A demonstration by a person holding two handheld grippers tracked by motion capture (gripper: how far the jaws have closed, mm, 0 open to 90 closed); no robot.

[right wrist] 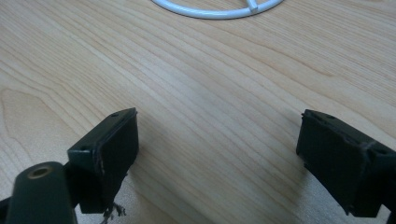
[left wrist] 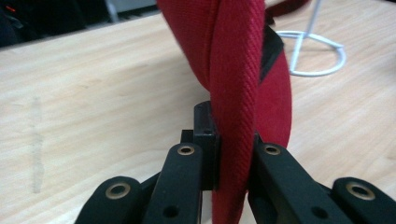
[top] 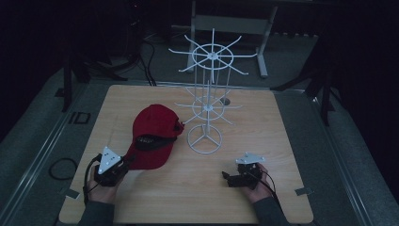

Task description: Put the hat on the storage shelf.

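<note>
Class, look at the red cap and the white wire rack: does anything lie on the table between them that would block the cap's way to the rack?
Nothing visible does. The left hand-held gripper is shut on the brim of the red cap, and the bare table between it and the white wire rack holds nothing. The right hand-held gripper rests open, off to the side.

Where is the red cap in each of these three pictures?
High view: the red cap lies left of centre on the table, its brim edge at the left gripper.
Left gripper view: its brim rises up the middle, pinched between the black jaws.
Right gripper view: bare wood between wide-open jaws, no cap.
Shared landmark: the white rack's ring base.
</note>
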